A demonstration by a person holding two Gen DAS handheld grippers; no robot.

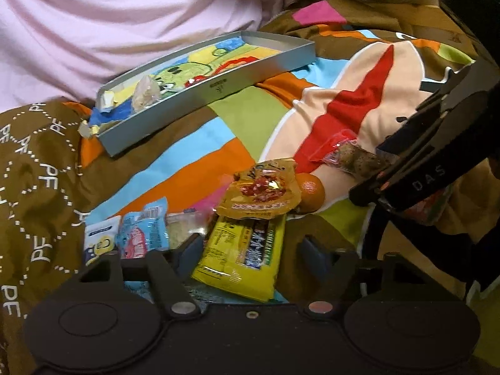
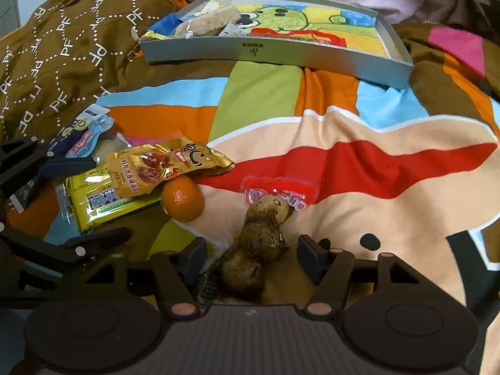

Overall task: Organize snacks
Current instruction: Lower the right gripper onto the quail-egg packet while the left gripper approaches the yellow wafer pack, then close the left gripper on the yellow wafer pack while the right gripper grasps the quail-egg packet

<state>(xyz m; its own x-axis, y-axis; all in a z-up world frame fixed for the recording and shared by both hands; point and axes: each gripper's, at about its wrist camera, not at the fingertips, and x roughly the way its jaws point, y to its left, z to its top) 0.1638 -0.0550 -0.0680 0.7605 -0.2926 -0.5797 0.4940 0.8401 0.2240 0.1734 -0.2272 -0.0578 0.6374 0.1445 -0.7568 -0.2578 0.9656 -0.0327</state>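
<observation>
In the left wrist view my left gripper [image 1: 251, 248] stands open over a yellow snack packet [image 1: 240, 256], which lies between its fingers with a gap on the right side. A gold pouch [image 1: 261, 190] overlaps the packet's far end, beside a small orange [image 1: 311, 192]. In the right wrist view my right gripper [image 2: 251, 254] is open around a clear wrapper of brown round snacks [image 2: 264, 237] with a red end; the pads stand just off it. A grey tray [image 2: 281, 51] with a cartoon floor holds a few wrapped snacks [image 2: 212, 22] at its left end.
Everything lies on a soft, colourful patchwork blanket [image 2: 359, 162]. Blue and white small packets [image 1: 137, 234] lie left of the yellow packet. A person in a pink top [image 1: 125, 15] sits behind the tray. Brown patterned fabric [image 2: 62, 50] bulges at the left.
</observation>
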